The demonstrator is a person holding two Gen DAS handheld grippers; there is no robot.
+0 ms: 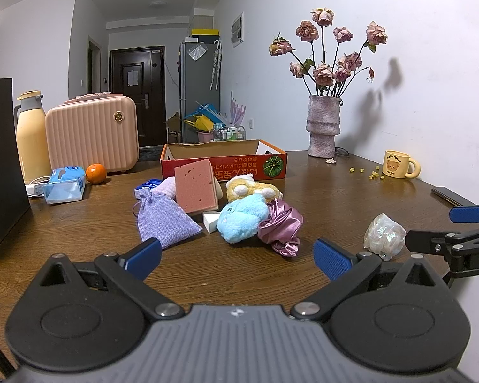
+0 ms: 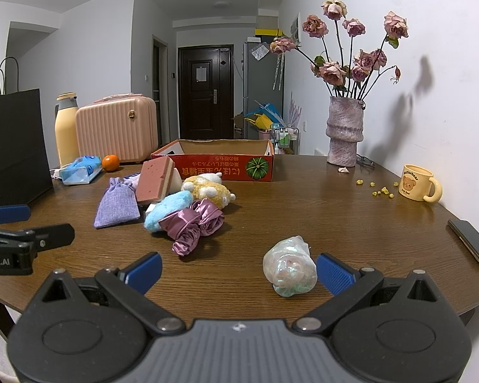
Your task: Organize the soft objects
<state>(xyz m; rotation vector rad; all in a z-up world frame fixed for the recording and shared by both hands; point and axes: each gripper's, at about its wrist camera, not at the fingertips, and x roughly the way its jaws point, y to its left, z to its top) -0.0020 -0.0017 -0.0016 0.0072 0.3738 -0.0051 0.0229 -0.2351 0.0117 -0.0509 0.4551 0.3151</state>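
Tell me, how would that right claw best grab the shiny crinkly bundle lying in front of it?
Probably across its plump middle, coming straight forward and low over the table. The shiny bundle lies alone, already between the right gripper's open fingers, nearer the right pad. It looks soft, so closing on its widest part should hold.

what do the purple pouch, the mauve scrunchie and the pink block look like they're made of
Purple pouch: coarse woven fabric, burlap-like, matte with visible weave. Mauve scrunchie: satin-like cloth, judging by its glossy gathered folds. Pink block: likely foam sponge, matte and pitted with holes, on a paler backing layer.
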